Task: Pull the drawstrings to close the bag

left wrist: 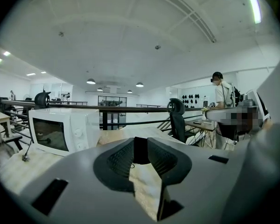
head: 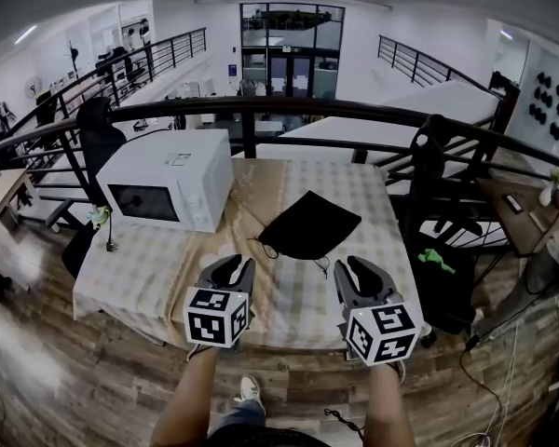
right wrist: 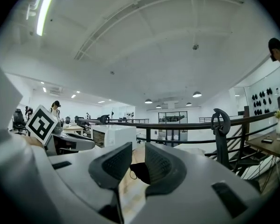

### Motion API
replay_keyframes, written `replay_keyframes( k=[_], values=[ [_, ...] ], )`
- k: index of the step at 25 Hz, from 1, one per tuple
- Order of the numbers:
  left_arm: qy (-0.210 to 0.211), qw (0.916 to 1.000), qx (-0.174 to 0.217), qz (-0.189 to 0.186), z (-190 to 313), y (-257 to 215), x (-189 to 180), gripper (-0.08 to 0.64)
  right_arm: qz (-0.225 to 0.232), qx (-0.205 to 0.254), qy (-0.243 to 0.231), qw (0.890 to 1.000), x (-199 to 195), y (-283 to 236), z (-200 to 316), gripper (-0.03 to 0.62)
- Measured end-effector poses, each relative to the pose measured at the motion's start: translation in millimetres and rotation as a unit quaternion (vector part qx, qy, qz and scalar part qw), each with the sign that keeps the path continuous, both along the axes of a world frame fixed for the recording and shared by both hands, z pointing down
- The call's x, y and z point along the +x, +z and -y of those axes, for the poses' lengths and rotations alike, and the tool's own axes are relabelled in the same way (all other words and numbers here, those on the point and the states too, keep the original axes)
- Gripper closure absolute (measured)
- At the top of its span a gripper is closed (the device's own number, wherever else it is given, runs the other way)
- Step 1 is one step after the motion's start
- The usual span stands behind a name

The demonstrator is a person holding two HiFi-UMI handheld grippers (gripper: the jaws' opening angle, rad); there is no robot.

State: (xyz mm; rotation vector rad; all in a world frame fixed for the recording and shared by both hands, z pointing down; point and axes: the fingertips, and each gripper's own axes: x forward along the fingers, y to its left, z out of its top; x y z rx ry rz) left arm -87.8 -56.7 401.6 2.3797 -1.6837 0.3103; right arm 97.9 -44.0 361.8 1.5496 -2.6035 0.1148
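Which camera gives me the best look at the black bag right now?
Head view: the whole black bag lies flat on the table, drawstrings trailing toward the near edge. Both gripper views catch only a dark sliver of it.

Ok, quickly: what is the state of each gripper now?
Left gripper: open, holding nothing.
Right gripper: open, holding nothing.

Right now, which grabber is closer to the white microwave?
The left gripper: the microwave stands on its side of the table. The right gripper is farther, toward the table's right side.
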Motion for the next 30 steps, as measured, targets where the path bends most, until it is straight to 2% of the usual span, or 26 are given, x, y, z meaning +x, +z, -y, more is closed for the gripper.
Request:
replay_keyframes(
  k=[9, 18, 22, 30],
  values=[
    [0.014, 0.9997, -0.011, -0.015, 68.0, 2.6, -20.8, 0.414, -0.002, -0.007, 0.014, 1.0, -18.0, 2.0, 63.8, 0.48],
    [0.059, 0.9975, -0.023, -0.031, 133.0, 6.4, -35.2, 0.36, -0.01, -0.014, 0.038, 0.999, -43.0, -1.4, 122.2, 0.474],
    [0.08, 0.9958, -0.023, -0.04, 159.2, 7.7, -39.8, 0.334, -0.006, -0.01, 0.05, 0.999, -54.3, -4.9, 144.7, 0.453],
    [0.103, 0.994, -0.011, -0.035, 189.8, 4.4, -45.5, 0.333, -0.014, -0.005, 0.065, 0.998, -68.7, -9.0, 168.9, 0.439]
  ],
)
